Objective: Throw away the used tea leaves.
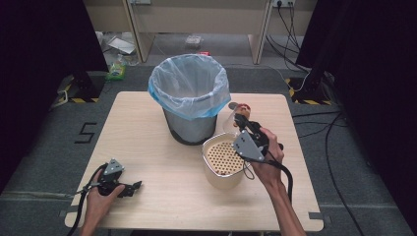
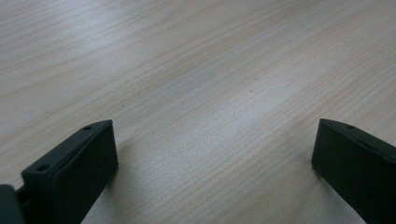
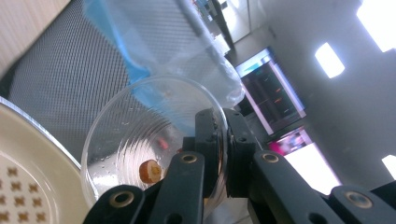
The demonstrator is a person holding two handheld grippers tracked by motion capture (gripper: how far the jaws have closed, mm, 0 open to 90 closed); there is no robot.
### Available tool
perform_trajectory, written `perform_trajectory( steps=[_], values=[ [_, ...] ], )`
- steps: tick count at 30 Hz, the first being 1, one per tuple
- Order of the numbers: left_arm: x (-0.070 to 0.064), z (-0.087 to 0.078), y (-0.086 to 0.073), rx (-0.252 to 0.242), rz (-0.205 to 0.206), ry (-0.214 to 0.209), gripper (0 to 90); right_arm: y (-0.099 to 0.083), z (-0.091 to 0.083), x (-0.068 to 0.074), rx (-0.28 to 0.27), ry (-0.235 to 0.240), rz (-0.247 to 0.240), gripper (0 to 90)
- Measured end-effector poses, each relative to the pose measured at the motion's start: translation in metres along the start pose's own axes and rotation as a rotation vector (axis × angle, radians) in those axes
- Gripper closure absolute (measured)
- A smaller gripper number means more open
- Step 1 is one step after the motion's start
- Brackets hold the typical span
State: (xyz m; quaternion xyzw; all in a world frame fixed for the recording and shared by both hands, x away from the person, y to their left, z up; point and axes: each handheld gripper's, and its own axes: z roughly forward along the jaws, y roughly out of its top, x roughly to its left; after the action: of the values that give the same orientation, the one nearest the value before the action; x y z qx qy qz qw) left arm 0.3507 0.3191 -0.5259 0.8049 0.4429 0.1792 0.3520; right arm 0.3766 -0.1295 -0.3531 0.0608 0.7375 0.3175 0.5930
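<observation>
Cup (image 3: 154, 149) rim clamped in right tongs (image 3: 223, 154), between bin (image 1: 191, 98) and basket (image 1: 222, 160); left tongs (image 2: 215, 163) apart.

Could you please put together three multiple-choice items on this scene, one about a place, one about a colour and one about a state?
1. Where does the bin stand?
A. On the floor left of the table
B. On the table, toward its far edge
C. In the person's lap

2. What colour is the edge of the bag lining the bin?
A. Blue
B. Red
C. Yellow

3. What is the right tool doing?
A. Lying open on the table
B. Gripping the bin's rim
C. Clamped on the wall of a clear plastic cup

Answers:
1. B, since the high view shows the bin on the wooden top, behind the cream perforated container.
2. A, since a blue band runs round the bag's folded edge.
3. C, since the right gripper view shows the jaws pinching the cup's wall, with a small brown piece inside.
</observation>
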Motion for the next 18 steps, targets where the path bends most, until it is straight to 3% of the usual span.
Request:
perform_trajectory(
  steps=[3, 6, 7, 9, 11, 15, 16, 18],
  values=[
    [0.0, 0.0, 0.0, 0.0, 0.0, 0.0, 0.0, -0.002, -0.004, 0.014, -0.006, -0.026, -0.155, 86.7],
    [0.0, 0.0, 0.0, 0.0, 0.0, 0.0, 0.0, -0.007, -0.007, 0.029, 0.001, -0.051, -0.267, 86.8],
    [0.0, 0.0, 0.0, 0.0, 0.0, 0.0, 0.0, -0.005, -0.008, 0.032, 0.001, -0.061, -0.326, 86.8],
    [0.0, 0.0, 0.0, 0.0, 0.0, 0.0, 0.0, 0.0, -0.011, 0.037, -0.027, -0.069, -0.374, 87.1],
    [0.0, 0.0, 0.0, 0.0, 0.0, 0.0, 0.0, -0.004, -0.008, 0.04, -0.007, -0.068, -0.352, 87.0],
    [0.0, 0.0, 0.0, 0.0, 0.0, 0.0, 0.0, -0.001, -0.009, 0.051, -0.04, -0.079, -0.413, 87.3],
    [0.0, 0.0, 0.0, 0.0, 0.0, 0.0, 0.0, 0.0, -0.007, 0.054, -0.032, -0.086, -0.457, 87.3],
    [0.0, 0.0, 0.0, 0.0, 0.0, 0.0, 0.0, 0.001, -0.008, 0.058, -0.043, -0.077, -0.461, 87.4]
  ],
)
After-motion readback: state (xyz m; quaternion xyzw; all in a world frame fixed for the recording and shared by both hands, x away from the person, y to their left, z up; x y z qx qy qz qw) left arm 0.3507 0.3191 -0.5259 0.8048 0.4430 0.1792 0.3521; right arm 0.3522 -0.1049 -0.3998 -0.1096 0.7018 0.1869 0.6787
